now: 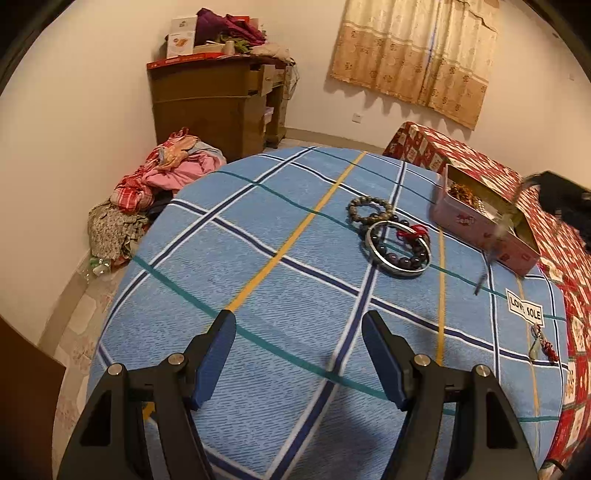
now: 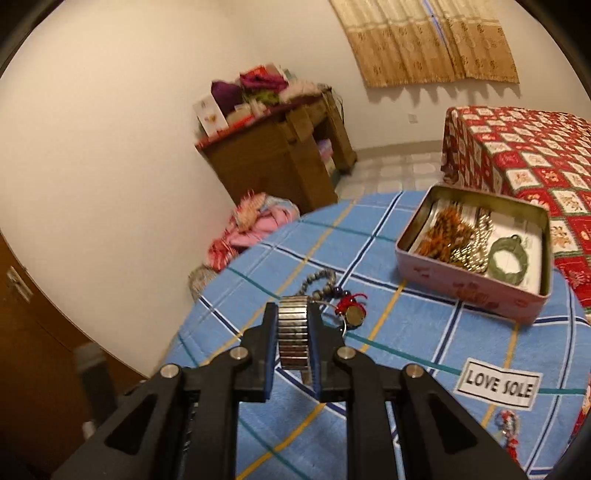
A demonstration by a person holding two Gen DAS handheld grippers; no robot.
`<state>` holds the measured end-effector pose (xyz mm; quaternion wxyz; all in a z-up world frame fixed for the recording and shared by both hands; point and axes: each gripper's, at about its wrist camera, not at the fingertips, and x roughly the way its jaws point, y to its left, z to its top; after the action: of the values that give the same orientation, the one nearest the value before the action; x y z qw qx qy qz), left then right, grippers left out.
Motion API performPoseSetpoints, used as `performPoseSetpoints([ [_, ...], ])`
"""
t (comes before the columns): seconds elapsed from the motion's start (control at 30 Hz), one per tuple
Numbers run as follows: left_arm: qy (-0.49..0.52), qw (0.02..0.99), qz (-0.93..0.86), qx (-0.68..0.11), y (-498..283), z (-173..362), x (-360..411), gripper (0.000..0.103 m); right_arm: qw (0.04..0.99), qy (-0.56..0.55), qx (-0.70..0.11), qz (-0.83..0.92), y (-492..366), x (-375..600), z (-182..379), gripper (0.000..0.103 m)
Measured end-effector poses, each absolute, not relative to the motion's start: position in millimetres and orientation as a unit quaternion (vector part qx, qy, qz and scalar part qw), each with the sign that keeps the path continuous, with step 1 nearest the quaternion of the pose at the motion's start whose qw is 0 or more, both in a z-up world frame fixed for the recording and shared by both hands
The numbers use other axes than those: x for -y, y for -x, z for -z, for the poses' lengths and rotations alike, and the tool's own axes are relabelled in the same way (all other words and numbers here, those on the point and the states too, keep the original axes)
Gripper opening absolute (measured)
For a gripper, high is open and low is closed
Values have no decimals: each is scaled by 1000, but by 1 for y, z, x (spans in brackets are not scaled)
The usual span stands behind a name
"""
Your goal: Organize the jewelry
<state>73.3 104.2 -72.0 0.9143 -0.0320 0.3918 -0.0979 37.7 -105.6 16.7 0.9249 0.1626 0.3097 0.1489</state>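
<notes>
Cream walls (image 1: pixel 92 110), patterned curtain (image 1: pixel 413 55), cluttered wooden cabinet (image 1: pixel 207 107), tiled floor (image 2: pixel 399 173).

A blue plaid cloth (image 1: pixel 280 266) with white, navy, teal and yellow stripes covers the worktop and carries a white label printed "LOVE SOLE" (image 2: pixel 498 387). Beside it stands a bed under a red-and-white patchwork quilt (image 2: pixel 524 155), and against the cream wall a brown wooden cabinet (image 1: pixel 207 107) holds boxes and a heap of purple and red fabric (image 1: pixel 229 26) on top. A pile of pink and checked clothes (image 1: pixel 162 177) lies on the tiled floor below, and a beige patterned curtain (image 1: pixel 413 55) hangs on the far wall.
</notes>
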Motion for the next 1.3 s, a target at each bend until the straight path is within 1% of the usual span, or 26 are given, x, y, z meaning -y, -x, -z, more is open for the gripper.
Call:
performPoseSetpoints([
  [0.13,48,908,130,-396,-84,70,-95,71,924,-173,-309,-145,-26,114,-13,18],
  [0.23,62,905,146,-394,-106,67,-84,71,925,-171,-310,-136,-18,119,-8,18],
  [0.4,57,899,155,-406,-147,74,-59,70,923,-176,-315,-132,-13,127,-1,18],
  [0.43,53,898,155,-409,-153,76,-55,67,923,-178,-315,-133,-12,129,-1,18],
  [0.47,49,895,156,-416,-161,80,-50,59,923,-179,-315,-133,-11,130,-1,18],
  [0.57,48,886,159,-433,-174,90,-42,49,922,-182,-314,-134,-10,134,-1,18],
  [0.63,31,889,154,-430,-177,89,-35,44,923,-183,-312,-133,-10,135,-1,18],
  [0.7,33,886,164,-433,-181,88,-33,32,923,-183,-311,-132,-10,137,0,18],
  [0.73,35,885,167,-433,-182,89,-32,20,923,-186,-311,-132,-10,138,0,18],
  [0.77,34,884,171,-433,-184,90,-31,15,922,-188,-310,-132,-9,139,0,18],
  [0.93,34,888,180,-423,-179,86,-36,14,922,-193,-308,-131,-4,142,0,18],
  [1.07,56,895,198,-397,-152,73,-46,14,922,-199,-308,-126,-1,146,1,18],
  [1.17,46,898,199,-389,-133,69,-50,14,922,-203,-307,-124,3,148,1,18],
  [1.23,43,901,200,-384,-118,67,-53,11,922,-204,-306,-123,6,149,0,18],
  [1.3,38,901,203,-381,-106,64,-57,11,922,-206,-305,-124,11,148,-1,18],
])
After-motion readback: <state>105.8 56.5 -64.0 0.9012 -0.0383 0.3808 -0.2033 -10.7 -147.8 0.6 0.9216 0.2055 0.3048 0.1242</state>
